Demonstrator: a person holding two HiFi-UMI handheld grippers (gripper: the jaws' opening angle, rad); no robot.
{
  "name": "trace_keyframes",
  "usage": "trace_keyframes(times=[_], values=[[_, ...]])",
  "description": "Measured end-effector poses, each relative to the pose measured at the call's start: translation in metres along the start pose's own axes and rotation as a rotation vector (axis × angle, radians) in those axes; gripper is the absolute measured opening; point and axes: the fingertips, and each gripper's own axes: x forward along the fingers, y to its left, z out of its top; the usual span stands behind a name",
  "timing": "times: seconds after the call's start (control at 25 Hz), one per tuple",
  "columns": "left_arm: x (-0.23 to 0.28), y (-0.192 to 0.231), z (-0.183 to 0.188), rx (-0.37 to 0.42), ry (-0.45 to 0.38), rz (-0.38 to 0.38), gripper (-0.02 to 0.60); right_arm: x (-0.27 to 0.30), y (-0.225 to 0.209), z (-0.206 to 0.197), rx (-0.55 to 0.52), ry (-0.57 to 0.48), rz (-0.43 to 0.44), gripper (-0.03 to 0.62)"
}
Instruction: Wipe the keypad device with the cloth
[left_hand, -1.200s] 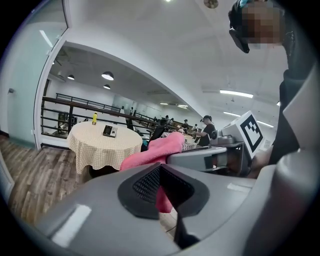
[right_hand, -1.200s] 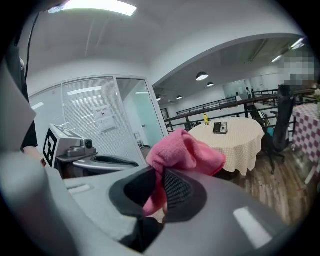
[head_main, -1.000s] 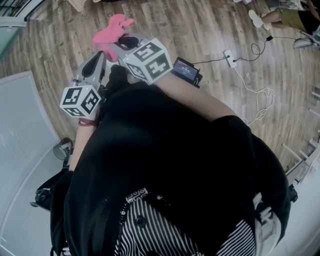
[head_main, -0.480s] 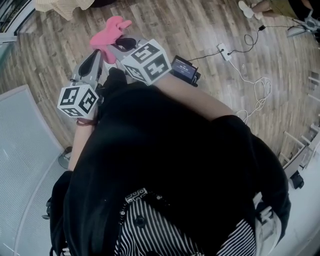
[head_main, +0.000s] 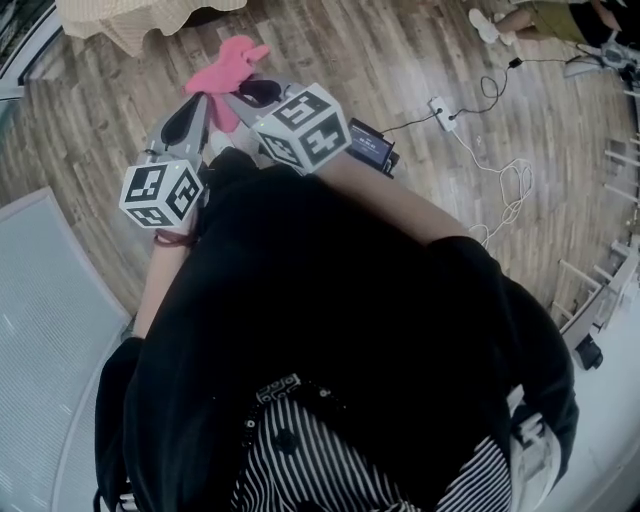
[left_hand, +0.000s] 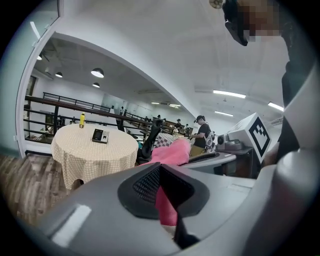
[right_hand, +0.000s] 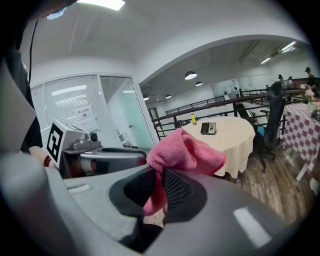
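While the head view looks down over a black top, the left hand-held gripper (head_main: 198, 108) and right hand-held gripper (head_main: 243, 95) sit close together above a plank floor (head_main: 400, 50), with a fuzzy pink cloth (head_main: 228, 60) bunched at their tips. A white power strip (head_main: 440, 108) with looped cable lies to the right and a grey panel (head_main: 40, 300) to the left. The checked edge of a round worktop (head_main: 130, 20) shows at the top.

In the left gripper view, the left hand-held gripper (left_hand: 161, 172) has its meshed black pads clamped on a strip of the cloth (left_hand: 172, 152). Well beyond it, the keypad device (left_hand: 100, 135) lies flat on the worktop (left_hand: 85, 155), near a yellow bottle (left_hand: 82, 120).

In the right gripper view, the right hand-held gripper (right_hand: 159, 180) pinches the cloth (right_hand: 187, 152), which puffs up soft above the jaws. The keypad device (right_hand: 208, 128) rests mid-worktop (right_hand: 235, 135) beside the bottle (right_hand: 193, 118), and an office chair (right_hand: 272, 125) stands by the worktop's right edge. A paper notice (right_hand: 85, 117) on the glass wall is too small to read.
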Motion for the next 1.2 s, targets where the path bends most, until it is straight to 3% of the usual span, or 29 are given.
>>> trace_keyframes(times=[0.52,1.04,1.2], values=[[0.040,0.125,0.062,-0.040,0.004,-0.156,0.005,0.117,-0.019,0.081,0.025,0.018,-0.080,0.046],[0.037,0.245,0.080,-0.082,0.001,-0.206,0.005,0.230,0.000,0.123,0.007,0.054,-0.116,0.046],[0.032,0.259,0.082,-0.096,-0.005,-0.216,0.005,0.244,0.008,0.126,0.002,0.071,-0.112,0.046]])
